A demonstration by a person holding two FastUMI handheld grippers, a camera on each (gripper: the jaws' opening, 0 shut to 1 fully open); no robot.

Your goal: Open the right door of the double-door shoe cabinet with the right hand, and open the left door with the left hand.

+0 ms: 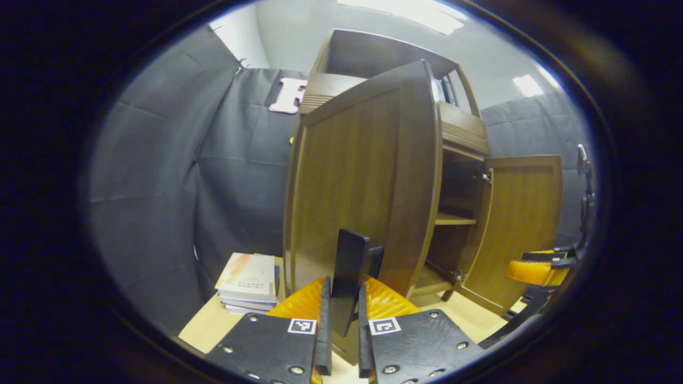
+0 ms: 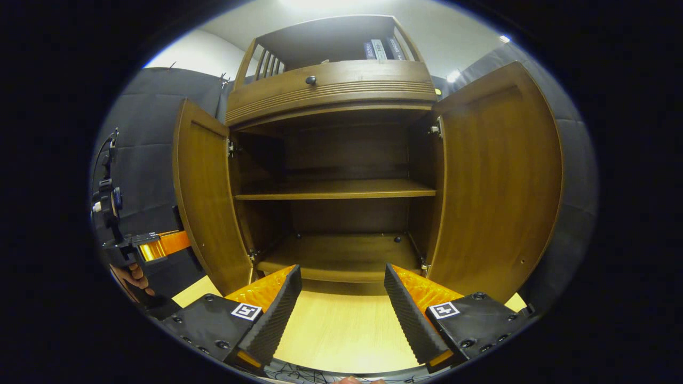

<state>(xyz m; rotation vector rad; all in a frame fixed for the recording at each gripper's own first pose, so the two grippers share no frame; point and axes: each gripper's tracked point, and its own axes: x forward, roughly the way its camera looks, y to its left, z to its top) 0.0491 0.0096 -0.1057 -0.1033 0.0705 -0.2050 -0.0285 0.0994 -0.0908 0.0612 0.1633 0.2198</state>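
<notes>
In the left gripper view the brown cabinet's left door (image 1: 352, 181) stands swung out toward me. My left gripper (image 1: 343, 288) is shut on its dark upright handle (image 1: 349, 264), one finger on each side. The right door (image 1: 525, 224) hangs open farther off, with the right gripper (image 1: 539, 269) beside it. In the right gripper view both the left door (image 2: 205, 197) and the right door (image 2: 499, 181) are wide open around the bare shelves (image 2: 336, 189). My right gripper (image 2: 341, 272) is open in front of the cabinet, holding nothing. The left gripper (image 2: 147, 248) and a hand are behind the left door.
A stack of books (image 1: 248, 280) lies on the light wooden surface (image 2: 341, 330) left of the cabinet. A drawer with a round knob (image 2: 310, 80) sits above the doors, and more books (image 2: 379, 49) stand on the top shelf. Black cloth walls close in both sides.
</notes>
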